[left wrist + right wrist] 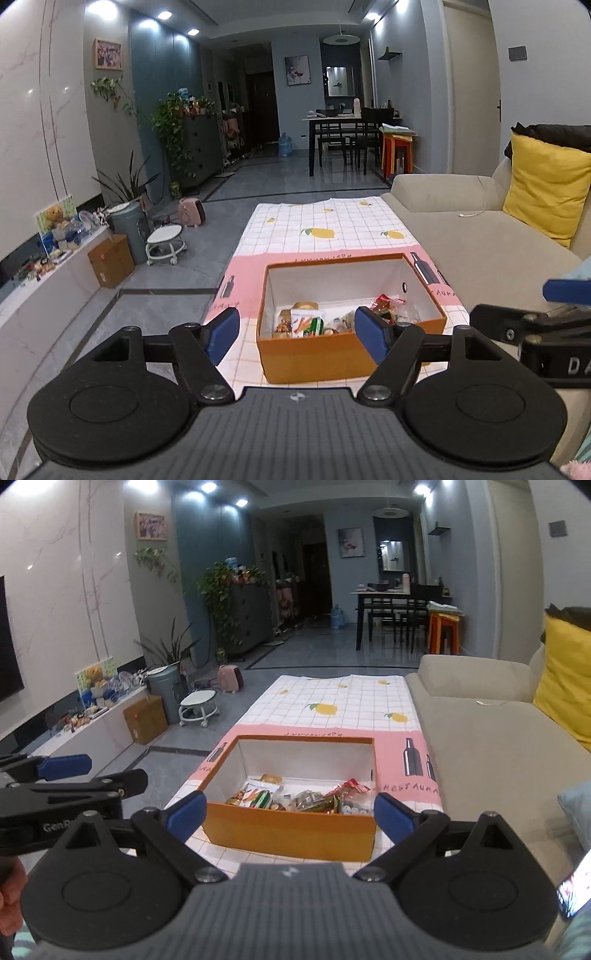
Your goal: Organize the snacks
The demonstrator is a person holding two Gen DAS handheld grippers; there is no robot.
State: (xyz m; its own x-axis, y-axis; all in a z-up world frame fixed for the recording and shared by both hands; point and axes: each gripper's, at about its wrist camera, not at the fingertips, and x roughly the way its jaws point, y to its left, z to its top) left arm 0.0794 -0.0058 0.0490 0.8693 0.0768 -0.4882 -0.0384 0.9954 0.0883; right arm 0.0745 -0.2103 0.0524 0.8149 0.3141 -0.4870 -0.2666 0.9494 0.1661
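While both grippers — left gripper (297, 334) and right gripper (290, 818) — hang empty, jaws apart, the snacks (303, 797) lie in the orange box (314, 354); only the right view shows a phone (574, 891).

Left tongs (299, 330) — right tongs (290, 818) — both gaping, empty.

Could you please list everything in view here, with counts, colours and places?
box: one, orange, near end of table, open.
snacks: several, mixed colours, inside box.
tablecloth: one, white-and-pink, lemon print, over table.
sofa: one, beige, right of table.
cushion: one, yellow, on sofa.
stool: one, white, floor left.
carton: one, brown, beside stool.
left claw: blue pads, open, empty.
right claw: blue pads, open, empty.
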